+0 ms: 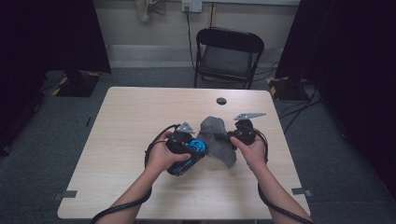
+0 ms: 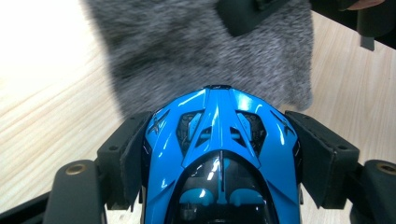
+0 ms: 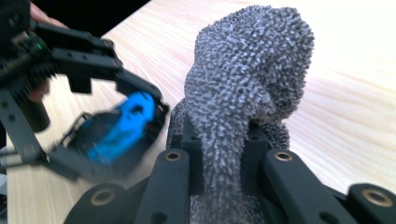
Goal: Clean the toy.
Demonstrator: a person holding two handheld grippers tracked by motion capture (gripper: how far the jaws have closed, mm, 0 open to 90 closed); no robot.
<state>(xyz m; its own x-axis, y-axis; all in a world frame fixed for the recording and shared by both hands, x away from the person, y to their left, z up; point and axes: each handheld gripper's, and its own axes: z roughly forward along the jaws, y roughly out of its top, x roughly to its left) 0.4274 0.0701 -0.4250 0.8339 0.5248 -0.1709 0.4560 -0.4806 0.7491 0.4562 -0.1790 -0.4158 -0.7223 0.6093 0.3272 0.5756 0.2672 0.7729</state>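
Note:
A glossy blue toy car [image 2: 222,154] sits between the jaws of my left gripper [image 2: 224,154], which is shut on its sides; the high view shows the blue toy car [image 1: 191,154] in my left gripper [image 1: 198,148] near the table's middle. A grey fuzzy cloth [image 1: 218,140] lies just right of the car. My right gripper [image 3: 223,154] is shut on a bunched fold of the grey cloth [image 3: 247,88], lifting it into a hump. In the high view my right gripper [image 1: 226,137] meets the cloth's right side. The car [image 3: 123,126] appears blurred at left.
The light wooden table [image 1: 140,121] has a small dark round hole [image 1: 221,101] near its far edge. A black folding chair [image 1: 228,56] stands beyond the table. Dark curtains flank the room, and cables lie on the grey floor at right.

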